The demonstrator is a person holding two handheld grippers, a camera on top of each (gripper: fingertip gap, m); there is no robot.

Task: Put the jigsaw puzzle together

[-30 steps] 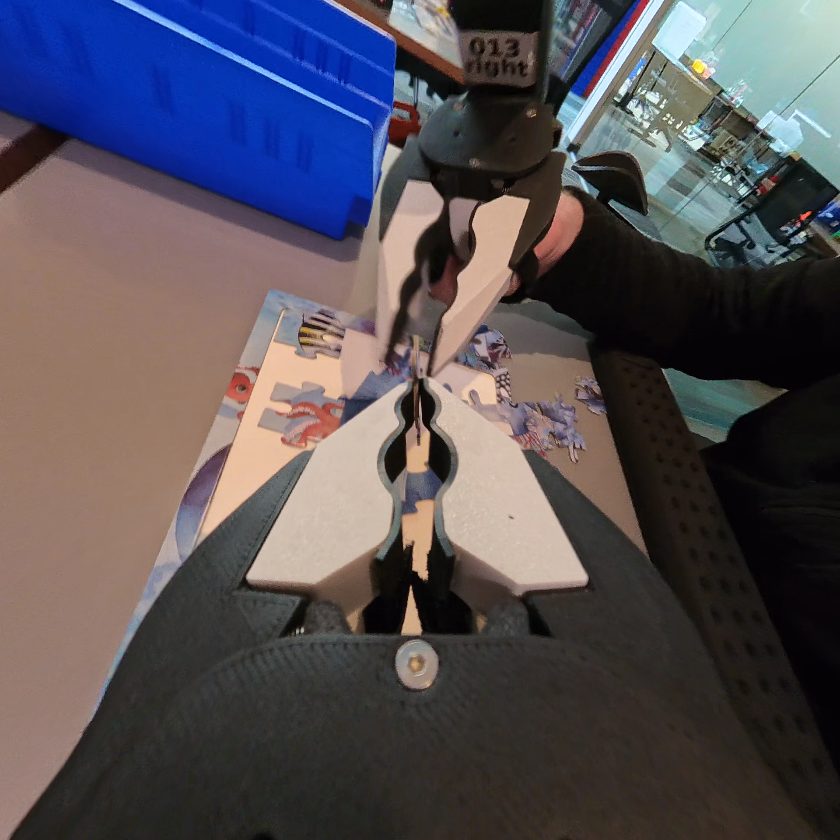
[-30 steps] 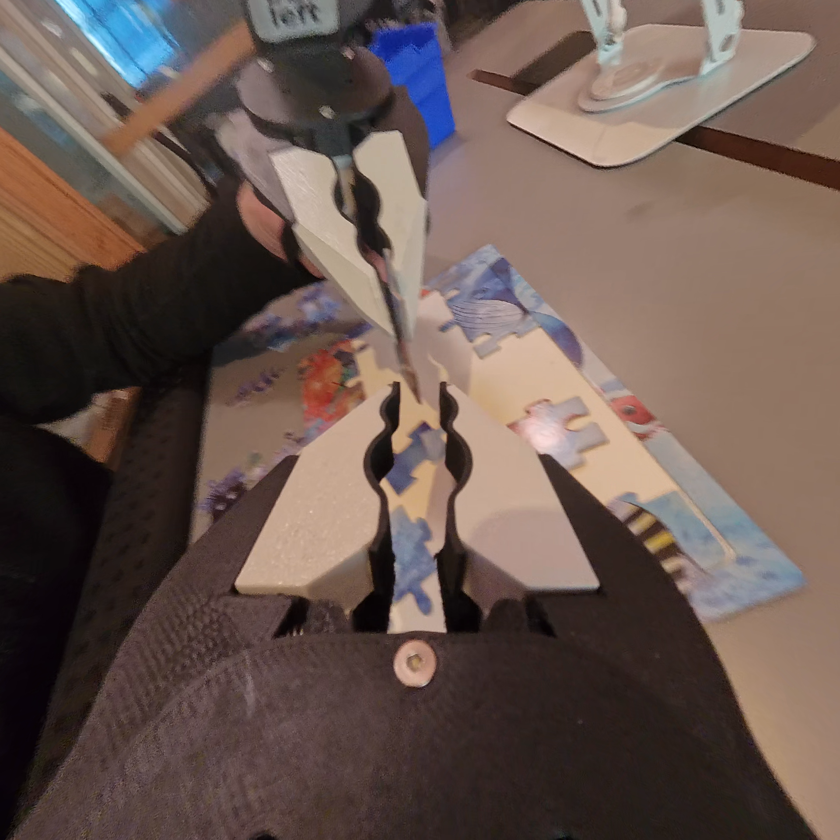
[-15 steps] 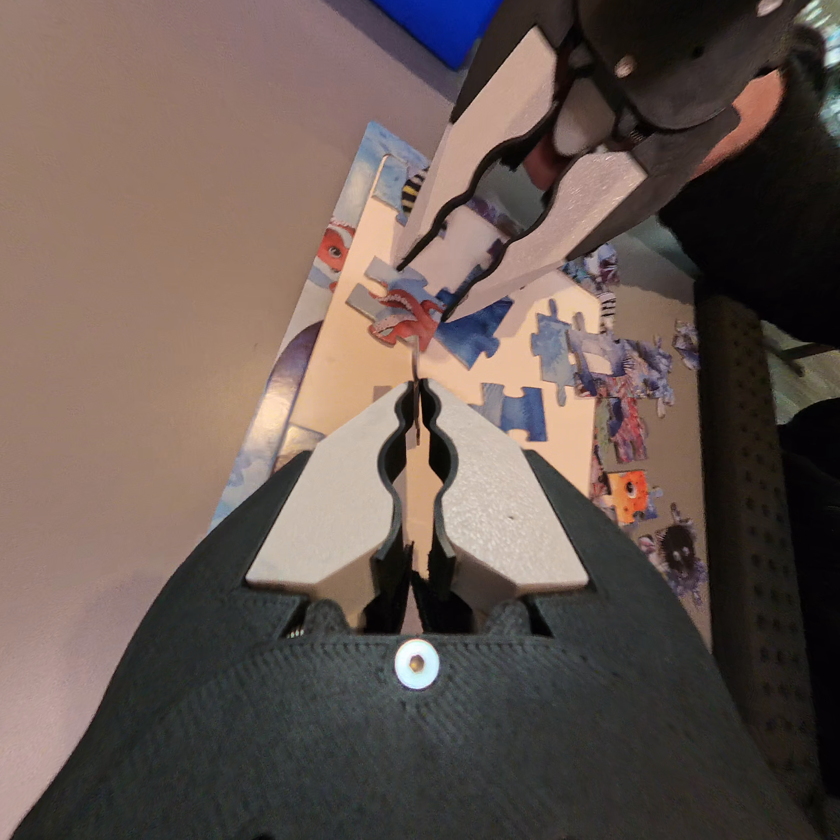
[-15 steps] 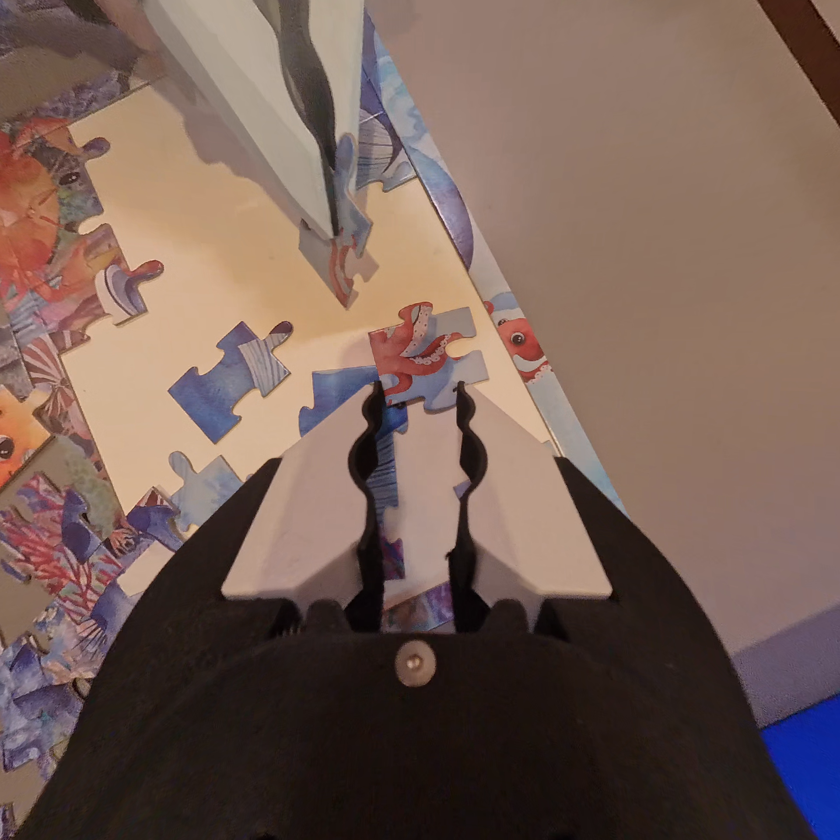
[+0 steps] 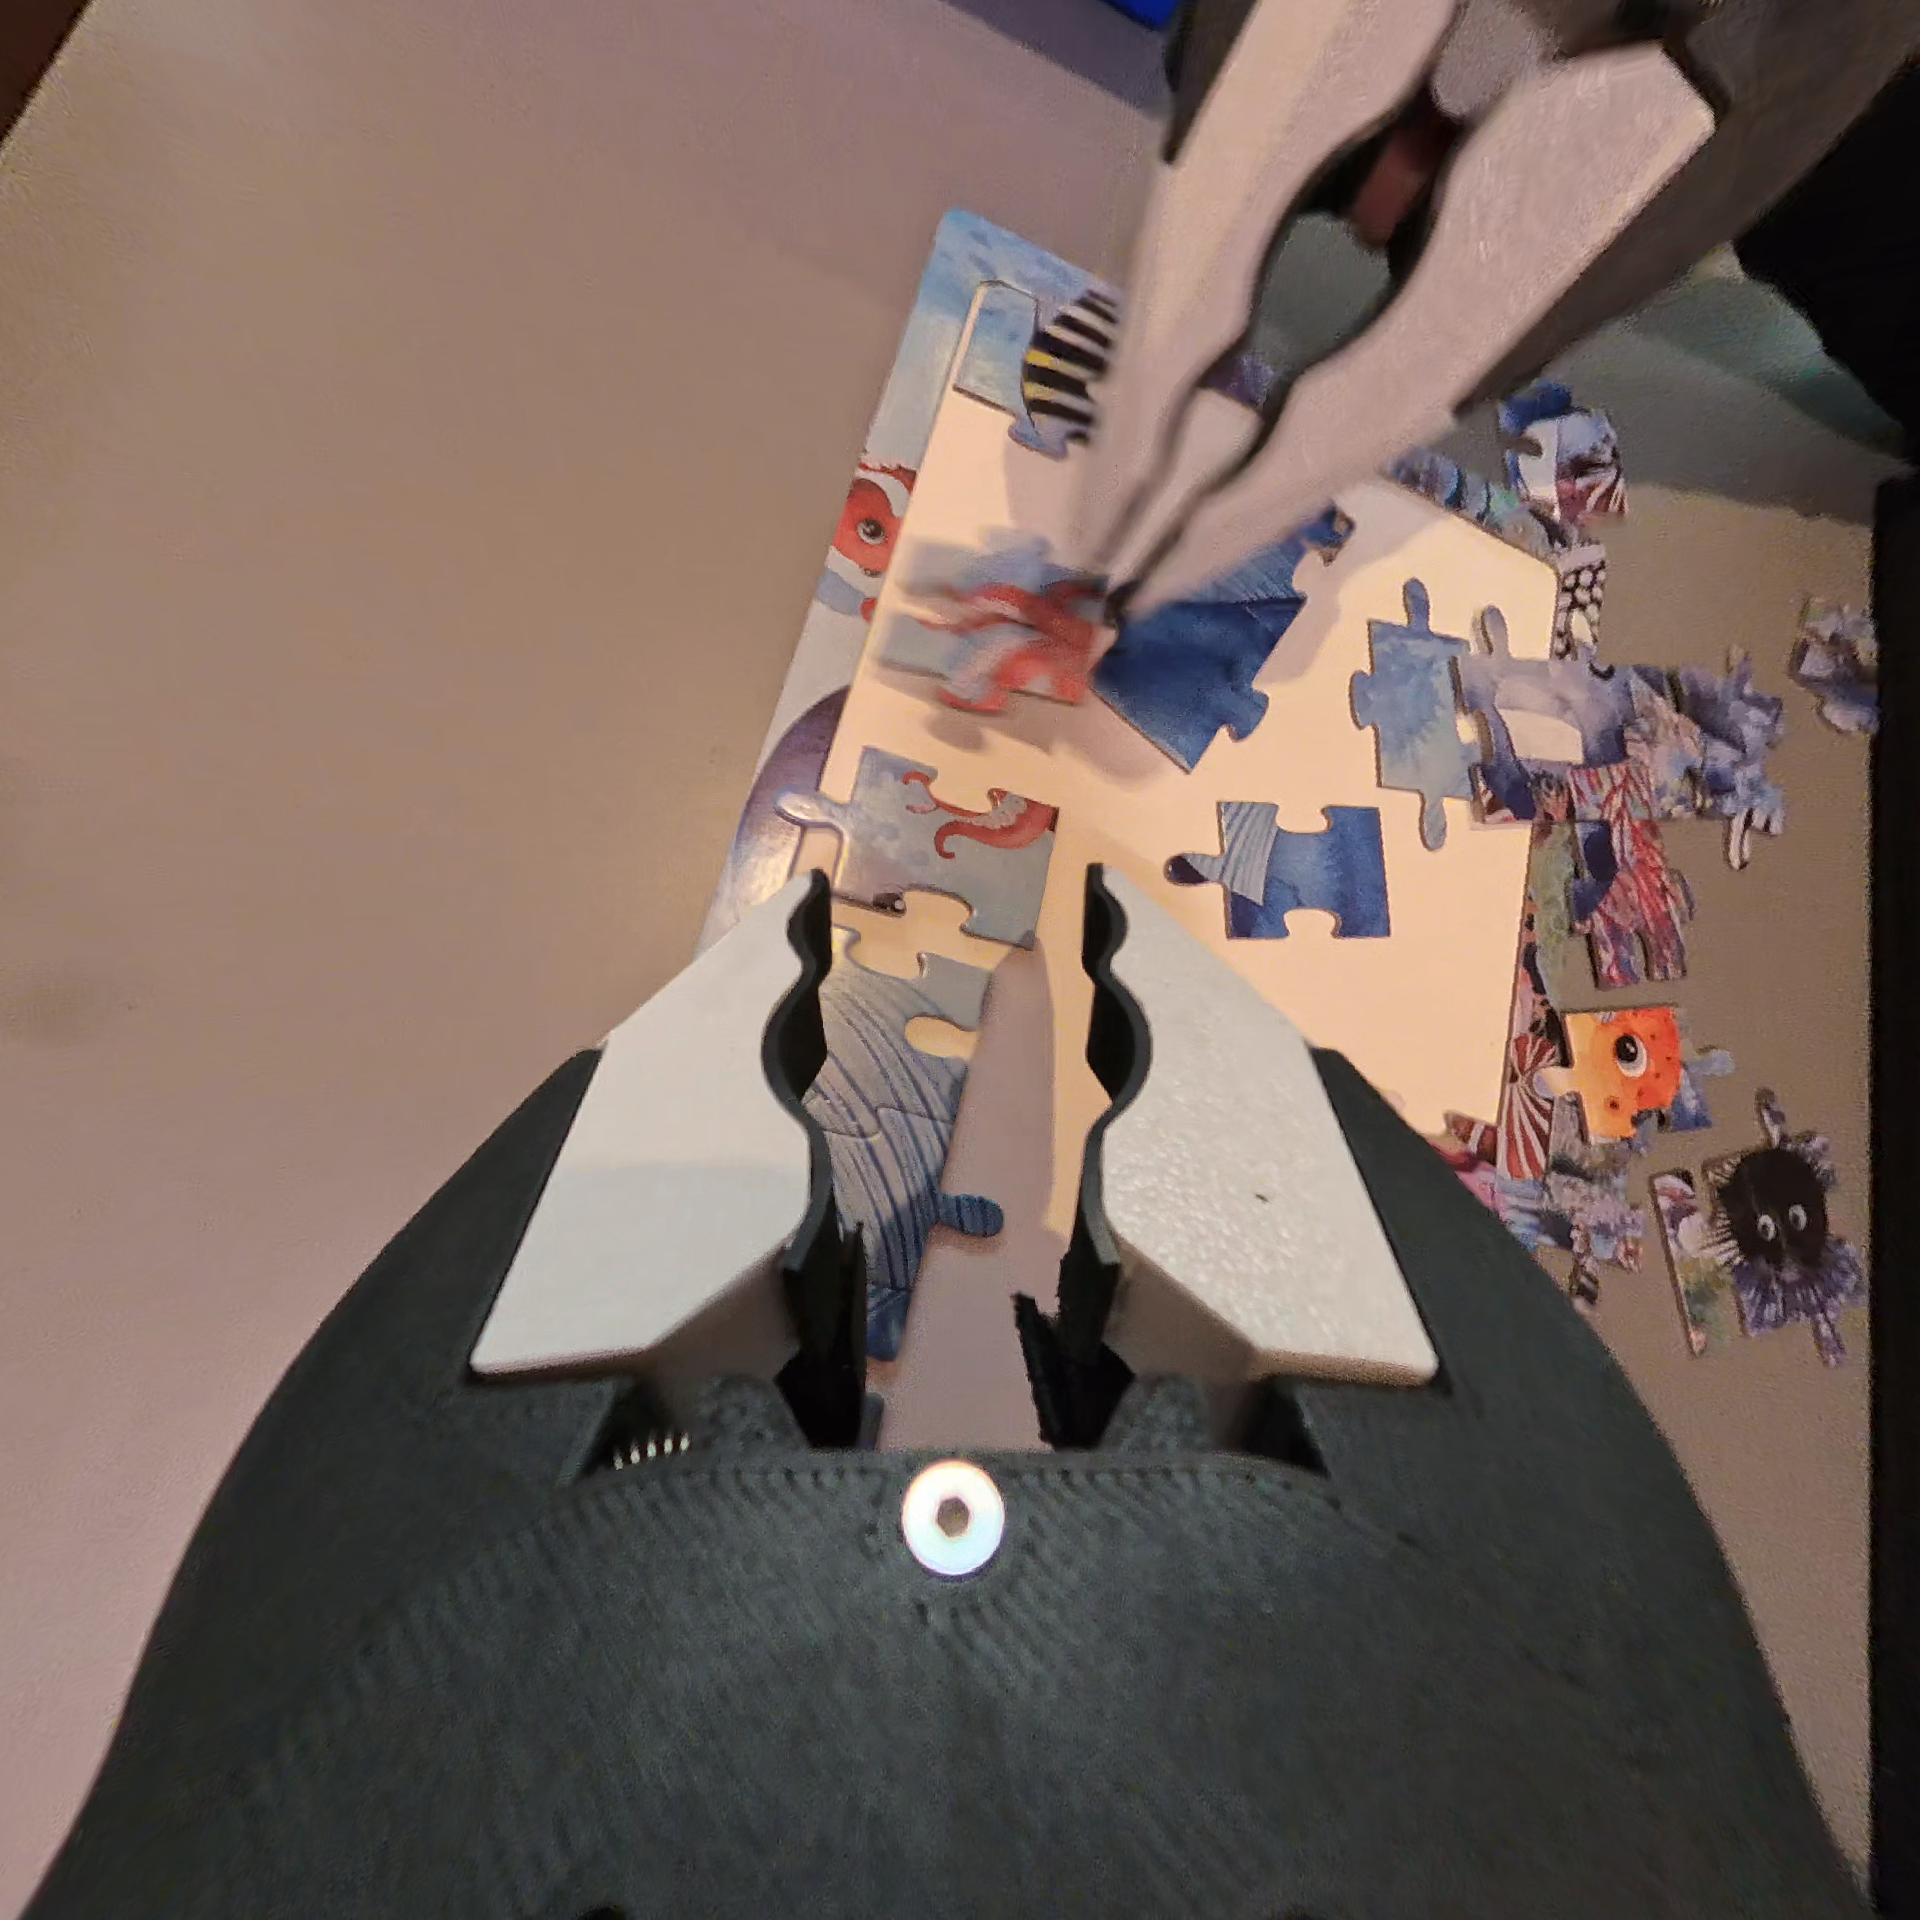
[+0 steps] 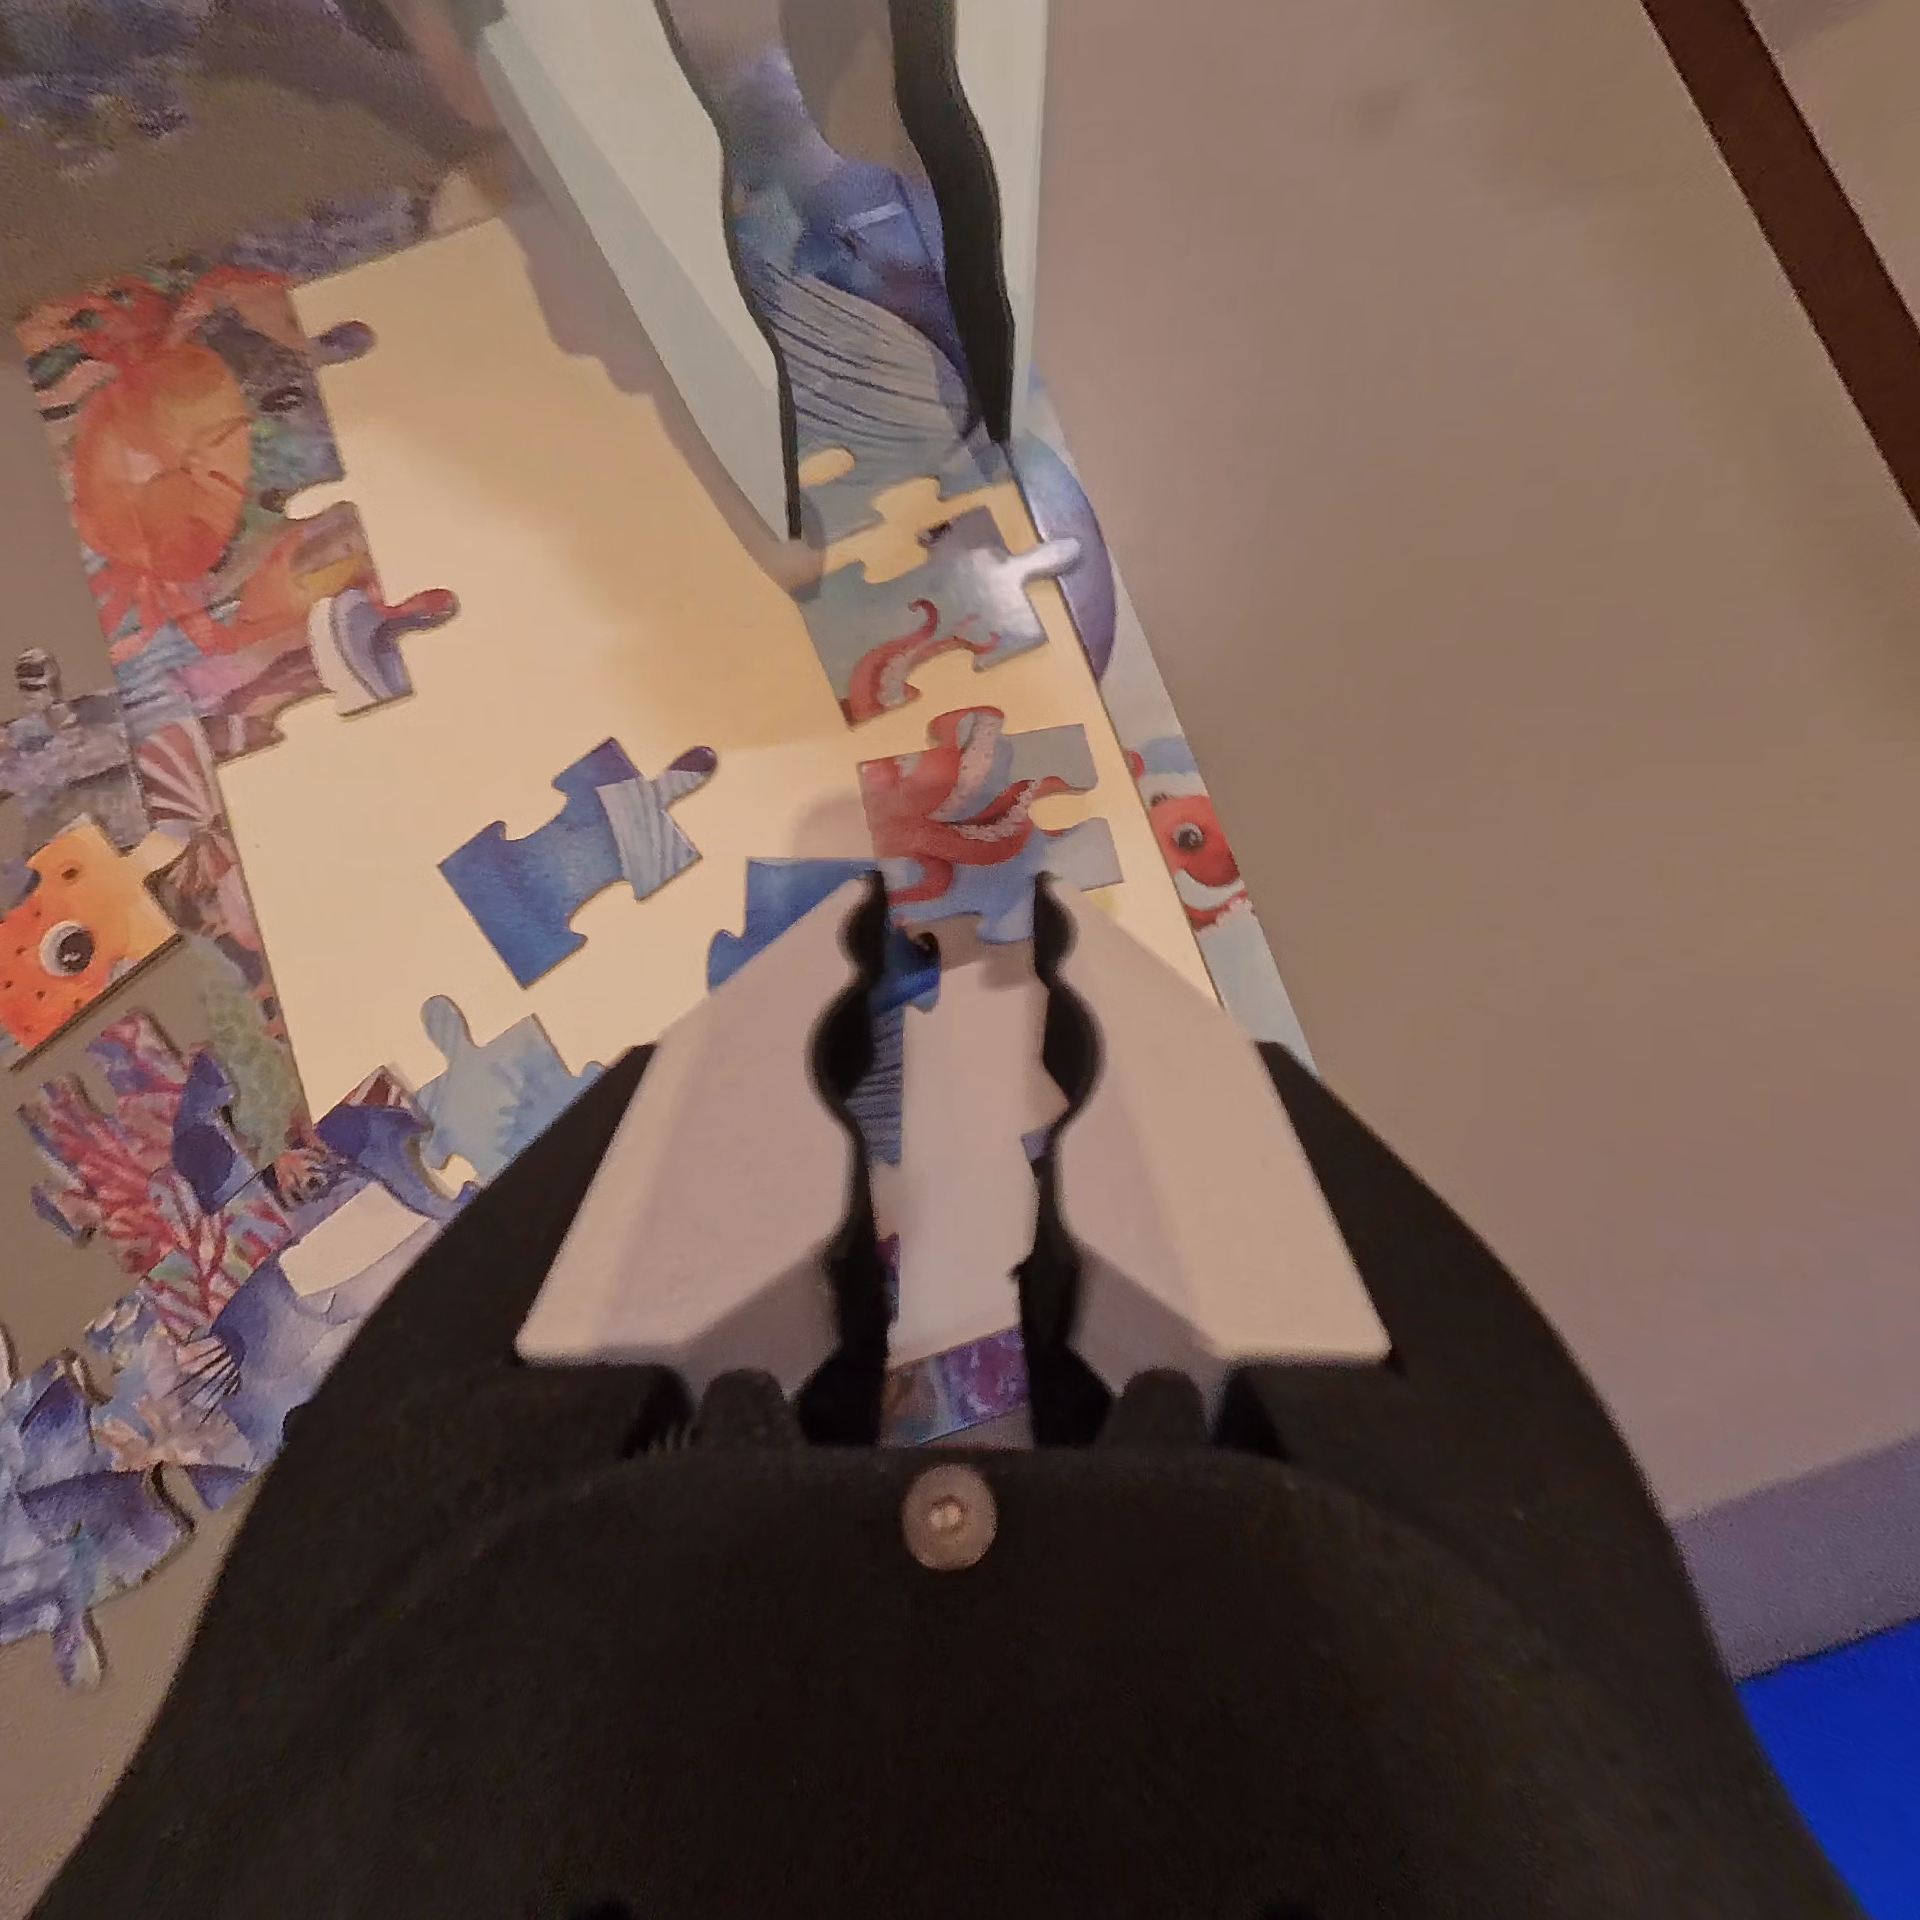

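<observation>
Half a second ago the left gripper [image 5: 951, 909] was pinching a tentacle piece [image 5: 940, 842] edge-on; now its jaws are standing wide apart with nothing between them, and that piece is lying flat on the puzzle tray [image 5: 1164, 1039], right beside the whale section [image 6: 868, 384] along the tray's illustrated edge. From the right wrist view, the left gripper's fingers [image 6: 665, 239] are hanging just over that same piece [image 6: 930, 634].

Reaching in from the far side, the right gripper [image 6: 961, 894] is holding its jaws moderately apart, gripping nothing, with its tips poised at the near edge of a red octopus piece [image 6: 982, 831]; whether they are touching it is unclear. In the left wrist view that octopus piece [image 5: 987, 634] is smeared with motion blur, next to a dark blue piece [image 5: 1205, 655].

Other blue pieces [image 5: 1304, 868] are lying loose on the bare cream board. An orange fish piece [image 5: 1621, 1065] and a black urchin piece [image 5: 1766, 1216] are sitting off the tray, on the beige table [image 5: 416, 623].
</observation>
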